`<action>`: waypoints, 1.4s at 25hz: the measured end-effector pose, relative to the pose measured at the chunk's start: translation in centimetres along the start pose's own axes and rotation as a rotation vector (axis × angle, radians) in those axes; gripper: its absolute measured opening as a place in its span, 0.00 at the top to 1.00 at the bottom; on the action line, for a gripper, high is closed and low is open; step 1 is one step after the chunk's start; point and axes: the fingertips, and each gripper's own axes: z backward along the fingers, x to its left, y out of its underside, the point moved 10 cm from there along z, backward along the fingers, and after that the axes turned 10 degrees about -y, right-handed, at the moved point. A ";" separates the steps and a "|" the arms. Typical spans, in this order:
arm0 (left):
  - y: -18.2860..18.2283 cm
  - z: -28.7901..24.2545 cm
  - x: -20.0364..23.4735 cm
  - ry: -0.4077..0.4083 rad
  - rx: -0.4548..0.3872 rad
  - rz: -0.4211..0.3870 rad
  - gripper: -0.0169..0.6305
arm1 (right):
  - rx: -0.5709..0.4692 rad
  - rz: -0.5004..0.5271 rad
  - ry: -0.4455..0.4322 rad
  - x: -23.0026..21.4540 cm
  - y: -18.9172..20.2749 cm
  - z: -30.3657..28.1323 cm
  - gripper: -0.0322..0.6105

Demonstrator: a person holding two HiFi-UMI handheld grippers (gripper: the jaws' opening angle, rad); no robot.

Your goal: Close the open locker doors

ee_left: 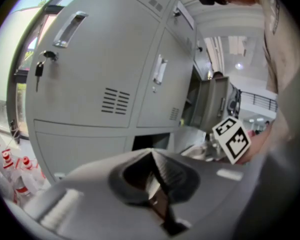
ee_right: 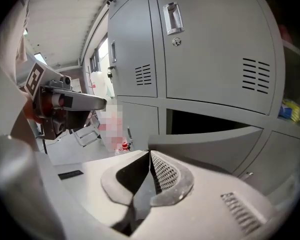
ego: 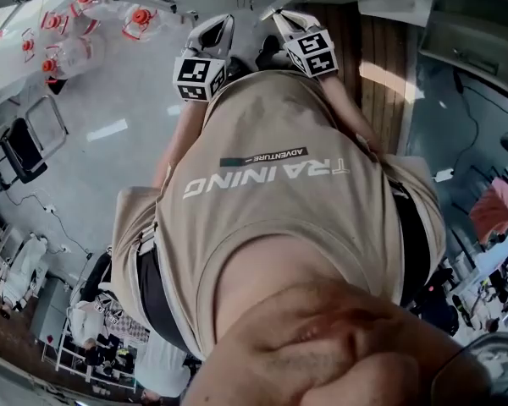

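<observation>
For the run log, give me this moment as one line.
left tool: shut, empty | right tool: shut, empty | lower locker door: open, ahead of right tool | upper locker door: closed

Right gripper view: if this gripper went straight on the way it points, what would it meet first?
Most likely the open locker door just beyond the right gripper, whose jaws are shut on nothing. The dark compartment lies behind the door. Depth is hard to judge here.

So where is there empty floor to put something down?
The grey floor is bare between the red-and-white things at the top left and the person's beige shirt. It gets crowded at the lower left, round the racks, and up by the red-and-white things.
</observation>
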 end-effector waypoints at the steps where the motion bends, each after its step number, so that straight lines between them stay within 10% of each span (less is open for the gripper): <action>1: -0.5 -0.3 -0.2 -0.009 -0.001 0.002 0.97 | -0.001 0.006 -0.019 -0.3 -0.3 -0.3 0.93; 15: -4.0 -5.5 -0.2 -0.157 -0.026 0.014 0.97 | -0.010 0.066 -0.235 -6.4 -3.9 -4.4 0.93; 22: -3.3 -5.8 1.0 -0.199 -0.015 0.059 0.97 | -0.022 0.055 -0.197 -8.7 -4.3 -5.4 0.93; 35: -4.8 -5.1 4.3 -0.038 -0.003 -0.013 0.97 | -0.054 -0.077 0.029 -9.5 -4.3 -5.6 0.93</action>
